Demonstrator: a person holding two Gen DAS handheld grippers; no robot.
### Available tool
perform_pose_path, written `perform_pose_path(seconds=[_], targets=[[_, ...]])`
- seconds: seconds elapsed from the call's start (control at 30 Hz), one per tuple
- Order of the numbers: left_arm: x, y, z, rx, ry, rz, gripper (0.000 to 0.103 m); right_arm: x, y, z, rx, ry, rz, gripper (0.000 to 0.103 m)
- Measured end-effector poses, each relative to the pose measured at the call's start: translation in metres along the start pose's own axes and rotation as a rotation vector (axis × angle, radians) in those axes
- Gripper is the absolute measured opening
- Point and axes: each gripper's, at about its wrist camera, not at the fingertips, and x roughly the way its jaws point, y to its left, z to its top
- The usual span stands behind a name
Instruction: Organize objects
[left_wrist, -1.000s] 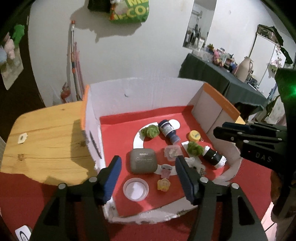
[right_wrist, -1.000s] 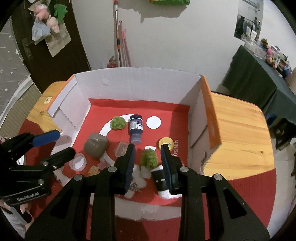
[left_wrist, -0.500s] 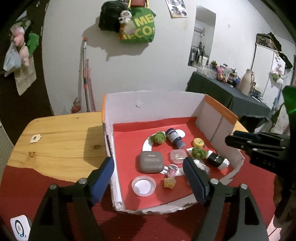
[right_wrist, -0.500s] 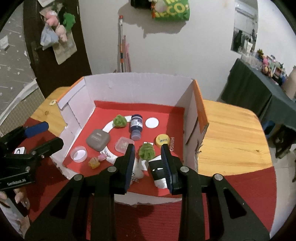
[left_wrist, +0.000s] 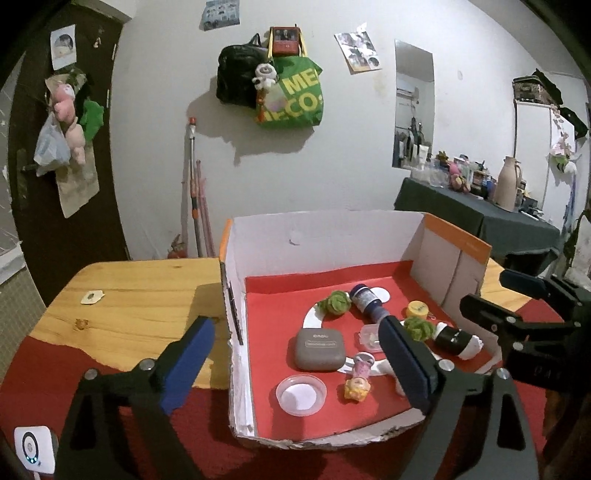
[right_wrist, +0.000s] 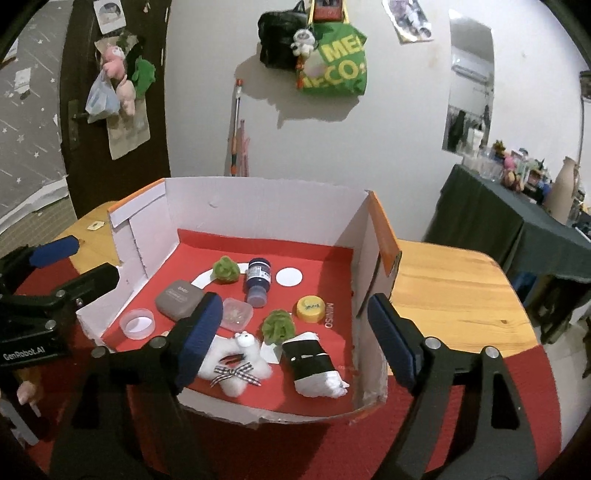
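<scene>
Looking into the cardboard box (right_wrist: 258, 199): the right wrist view shows the white plush (right_wrist: 236, 360) near the box's front edge, which the left view mostly hides behind a finger. Right gripper (right_wrist: 291, 343) now spreads wide and empty, earlier it was narrow. Left gripper (left_wrist: 295, 363) is wide open too, holding nothing, pulled back from the box.

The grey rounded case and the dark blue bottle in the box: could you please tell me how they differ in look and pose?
The grey rounded case is a flat, squarish pouch resting on its broad face; the dark blue bottle is a cylinder lying on its side. The case is matt grey with small lettering on top; the bottle is glossy dark blue with a printed label. Both lie on the red floor of the white cardboard box, untouched by either tongs.
</scene>
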Motion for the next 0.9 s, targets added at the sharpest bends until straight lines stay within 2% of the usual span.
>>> perform_pose_path(seconds=[0.03,0.2,0.33,0.43,0.67,0.9], targets=[[0.001,0.000,-0.002,-0.001,-0.001,0.005,0.099,0.002,0.000,-0.002,0.002,-0.008,-0.005,0.086],[0.004,-0.002,-0.007,-0.017,-0.010,0.014,0.103,0.008,-0.004,-0.009,0.036,-0.034,-0.010,0.089],[0.006,-0.007,-0.011,-0.002,-0.024,0.044,0.103,0.015,-0.004,-0.014,0.035,-0.042,-0.025,0.095],[0.008,-0.010,-0.013,0.017,-0.032,0.071,0.103,0.021,0.000,-0.017,0.009,-0.030,-0.042,0.095],[0.018,-0.006,-0.018,-0.007,0.005,0.060,0.103,0.028,-0.003,-0.018,0.036,-0.011,-0.033,0.096],[0.018,-0.004,-0.019,-0.018,0.008,0.054,0.103,0.033,-0.005,-0.018,0.050,0.010,-0.032,0.096]])
